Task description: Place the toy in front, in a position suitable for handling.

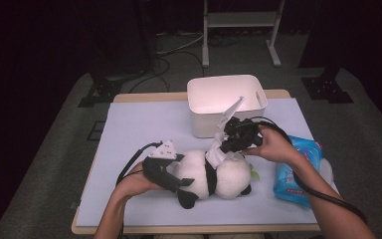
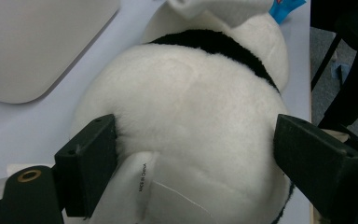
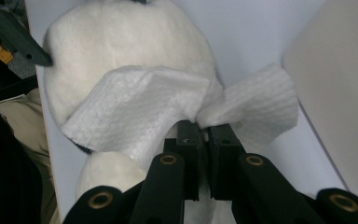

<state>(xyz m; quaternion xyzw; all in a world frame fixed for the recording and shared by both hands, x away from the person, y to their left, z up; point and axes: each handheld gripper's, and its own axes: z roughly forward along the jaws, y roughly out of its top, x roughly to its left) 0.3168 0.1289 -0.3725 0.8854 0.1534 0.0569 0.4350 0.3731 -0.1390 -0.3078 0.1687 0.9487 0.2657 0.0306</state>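
A black-and-white panda plush [image 1: 214, 175] lies on its side on the pale table sheet [image 1: 139, 124]. My left gripper [image 1: 181, 178] clasps its white rump from the left. In the left gripper view my left gripper [image 2: 193, 158] has its jaws spread wide, and the pads [image 2: 91, 163] press into the fur of the panda [image 2: 191, 93]. My right gripper [image 1: 221, 147] hovers just above the plush, shut on a crumpled white wipe [image 1: 216, 155]. In the right gripper view my right gripper [image 3: 204, 135] pinches the wipe [image 3: 140, 107], which drapes over the panda [image 3: 121, 37].
A white plastic bin [image 1: 226, 102] stands open just behind the plush, close to my right gripper. A blue pack of wipes [image 1: 298, 172] lies at the table's right edge. The near table edge is close under both forearms.
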